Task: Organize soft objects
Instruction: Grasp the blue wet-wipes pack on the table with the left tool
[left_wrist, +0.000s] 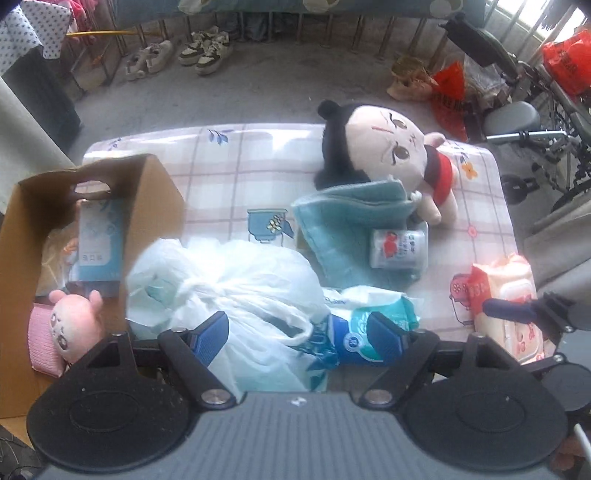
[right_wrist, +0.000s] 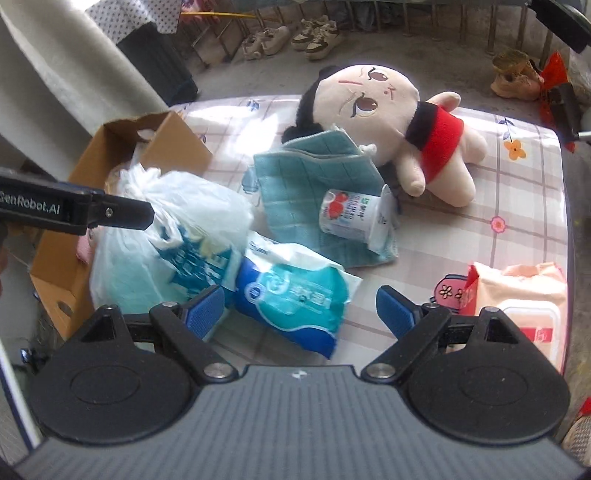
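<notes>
Thin white plastic bag (left_wrist: 236, 291) and blue-and-teal tissue pack (right_wrist: 295, 299) lie between our spread fingers, nothing pinched by the left gripper (left_wrist: 299, 332) or right gripper (right_wrist: 301, 308), so we judge closing could snag loose film and drag both.

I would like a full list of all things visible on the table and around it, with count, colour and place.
cardboard box: one, brown, table's left edge
pink plush: one, inside the box
blue packet: one, inside the box
plastic bag: one, white, beside the box
tissue pack: one, teal and blue, front centre
towel: one, teal, centre
small roll: one, white and red, on the towel
doll: one, cream with red top, far side
wipes pack: one, peach, right
shoes: several, pale, floor
left gripper: open
right gripper: open
</notes>
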